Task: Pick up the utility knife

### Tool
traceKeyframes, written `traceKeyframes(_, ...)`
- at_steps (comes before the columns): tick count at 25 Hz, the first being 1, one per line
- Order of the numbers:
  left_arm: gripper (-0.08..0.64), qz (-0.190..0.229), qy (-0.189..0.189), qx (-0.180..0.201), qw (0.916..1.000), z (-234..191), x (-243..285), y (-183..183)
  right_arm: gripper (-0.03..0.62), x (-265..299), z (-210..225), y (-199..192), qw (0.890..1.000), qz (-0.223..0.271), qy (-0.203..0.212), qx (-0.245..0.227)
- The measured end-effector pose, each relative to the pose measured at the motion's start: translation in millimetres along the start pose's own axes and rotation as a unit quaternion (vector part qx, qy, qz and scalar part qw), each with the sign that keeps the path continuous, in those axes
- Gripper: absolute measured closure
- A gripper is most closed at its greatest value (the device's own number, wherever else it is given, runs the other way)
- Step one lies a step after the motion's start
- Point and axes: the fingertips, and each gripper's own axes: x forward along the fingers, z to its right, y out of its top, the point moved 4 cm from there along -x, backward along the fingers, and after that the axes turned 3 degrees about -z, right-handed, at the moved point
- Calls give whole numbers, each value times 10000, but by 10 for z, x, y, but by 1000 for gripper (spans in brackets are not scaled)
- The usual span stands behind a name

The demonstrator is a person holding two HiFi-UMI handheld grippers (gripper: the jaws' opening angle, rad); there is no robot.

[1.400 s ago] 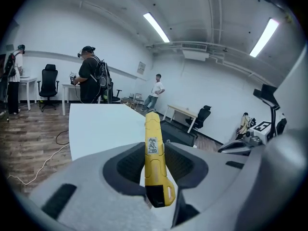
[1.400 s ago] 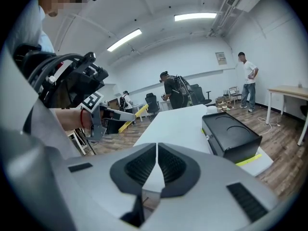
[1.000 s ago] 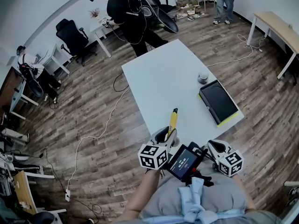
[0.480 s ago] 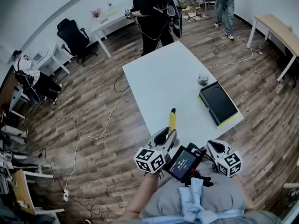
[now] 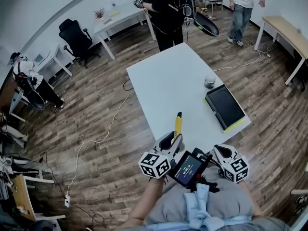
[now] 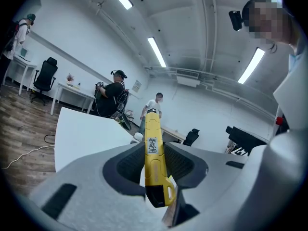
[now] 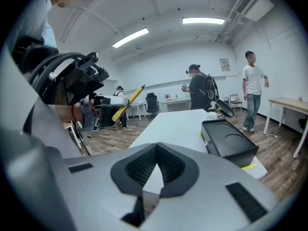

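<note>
Your left gripper (image 5: 173, 138) is clamped on the one yellow plastic utility knife (image 5: 178, 124). The knife juts forward from the jaws, held in the air over the near edge of the white rectangular tabletop (image 5: 163, 81). Your right gripper (image 5: 217, 150) has its jaws together, empty. One flat black case (image 5: 224, 106) lies by the tabletop's right edge.

The utility knife (image 6: 155, 162) is yellow plastic with a slight sheen. The fingers (image 7: 72, 191) look like matt grey plastic, with ribbed black pads (image 7: 139, 170). The surface (image 5: 168, 81) is white, smooth and matt. The floor (image 5: 96, 109) is wood planking. The case (image 5: 224, 105) is matt black.
</note>
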Motion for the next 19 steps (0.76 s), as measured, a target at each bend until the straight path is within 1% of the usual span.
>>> traceKeyframes(19,425,-42,30,-14,10000,-2,60,15,565,6,52,85,10000,26,30,-48)
